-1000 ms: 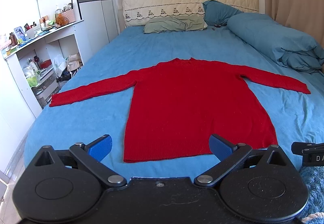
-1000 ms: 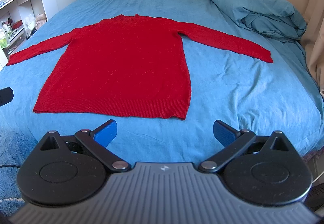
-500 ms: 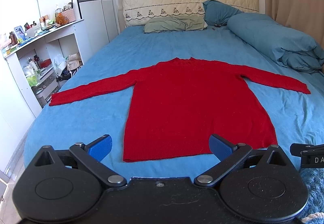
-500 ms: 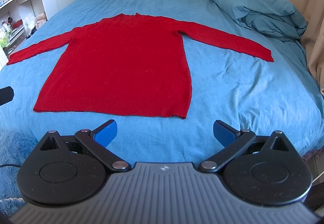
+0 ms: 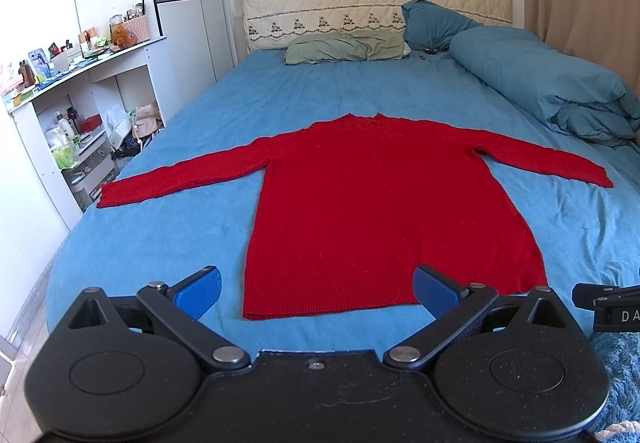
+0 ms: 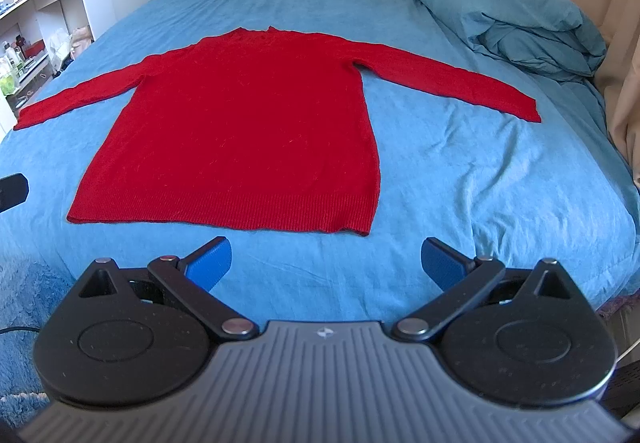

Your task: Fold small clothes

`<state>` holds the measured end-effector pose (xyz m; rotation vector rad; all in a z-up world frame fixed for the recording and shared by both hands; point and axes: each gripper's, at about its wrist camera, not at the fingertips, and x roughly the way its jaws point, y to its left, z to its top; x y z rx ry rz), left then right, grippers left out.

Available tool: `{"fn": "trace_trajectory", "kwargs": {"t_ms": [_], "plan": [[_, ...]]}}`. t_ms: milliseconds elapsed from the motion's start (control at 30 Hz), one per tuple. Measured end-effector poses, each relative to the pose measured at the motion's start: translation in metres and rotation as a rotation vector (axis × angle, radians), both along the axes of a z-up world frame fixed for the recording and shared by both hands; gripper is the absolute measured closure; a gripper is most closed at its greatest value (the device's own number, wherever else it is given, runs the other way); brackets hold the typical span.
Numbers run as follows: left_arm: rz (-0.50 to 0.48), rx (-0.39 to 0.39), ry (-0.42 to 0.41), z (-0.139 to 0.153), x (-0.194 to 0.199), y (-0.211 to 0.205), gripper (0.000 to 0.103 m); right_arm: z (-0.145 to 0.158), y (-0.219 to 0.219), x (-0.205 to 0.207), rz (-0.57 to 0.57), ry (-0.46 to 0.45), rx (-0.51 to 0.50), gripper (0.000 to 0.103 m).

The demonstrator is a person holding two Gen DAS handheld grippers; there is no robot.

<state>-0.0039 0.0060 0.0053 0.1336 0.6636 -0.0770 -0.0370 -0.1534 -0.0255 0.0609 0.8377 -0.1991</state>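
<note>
Red sweater (image 5: 376,211) lies flat on the blue bed (image 5: 208,227), sleeves spread. Left gripper (image 5: 316,289) and right gripper (image 6: 326,263) both spread wide, empty, near its hem. Black part at frame edge reads "DA" (image 5: 628,315), cut off.

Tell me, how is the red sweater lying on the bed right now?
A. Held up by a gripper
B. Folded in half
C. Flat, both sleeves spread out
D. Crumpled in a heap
C: the red sweater lies flat on the blue bed, one sleeve stretched out to each side, and both open grippers are clear of it.
</note>
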Motion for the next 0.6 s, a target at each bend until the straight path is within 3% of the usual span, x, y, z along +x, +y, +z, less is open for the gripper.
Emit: {"fn": "trace_trajectory", "kwargs": {"t_ms": [600], "plan": [[-0.004,0.002,-0.004,-0.0010,-0.0008,-0.0015,0.000,0.0007,0.0012,0.0014,-0.001,0.000,0.003,0.000]]}}
